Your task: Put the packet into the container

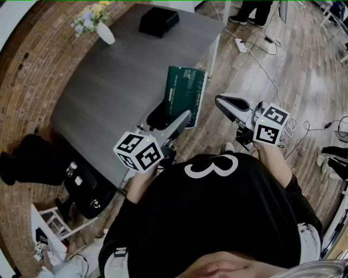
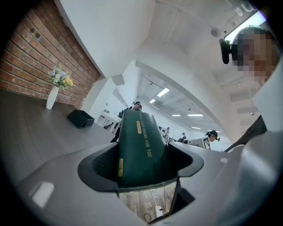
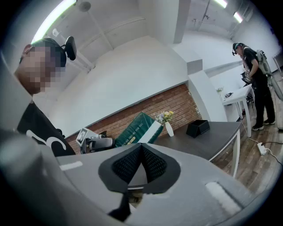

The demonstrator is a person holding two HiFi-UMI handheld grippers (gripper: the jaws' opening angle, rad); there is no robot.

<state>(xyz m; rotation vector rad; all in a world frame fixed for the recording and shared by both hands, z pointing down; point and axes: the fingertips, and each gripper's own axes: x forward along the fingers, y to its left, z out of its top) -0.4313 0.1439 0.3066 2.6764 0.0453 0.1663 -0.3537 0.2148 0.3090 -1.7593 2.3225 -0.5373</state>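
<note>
A dark green packet (image 1: 186,92) with gold print is clamped between the jaws of my left gripper (image 1: 173,117) and hangs over the near edge of the grey table (image 1: 119,81). In the left gripper view the packet (image 2: 139,150) fills the gap between both pads and stretches away from the camera. The container, a black open box (image 1: 159,21), stands at the far end of the table, well beyond the packet; the same black box (image 2: 80,118) appears small, left of the packet. My right gripper (image 1: 225,102) hovers off the table's right side, its pads (image 3: 152,162) together with nothing between them.
A white vase of flowers (image 1: 103,30) stands at the table's far left corner beside a brick wall. A power strip with a cable (image 1: 241,45) lies on the wooden floor to the right. A person (image 1: 253,11) stands beyond the table. Black bags (image 1: 81,190) sit on the floor at left.
</note>
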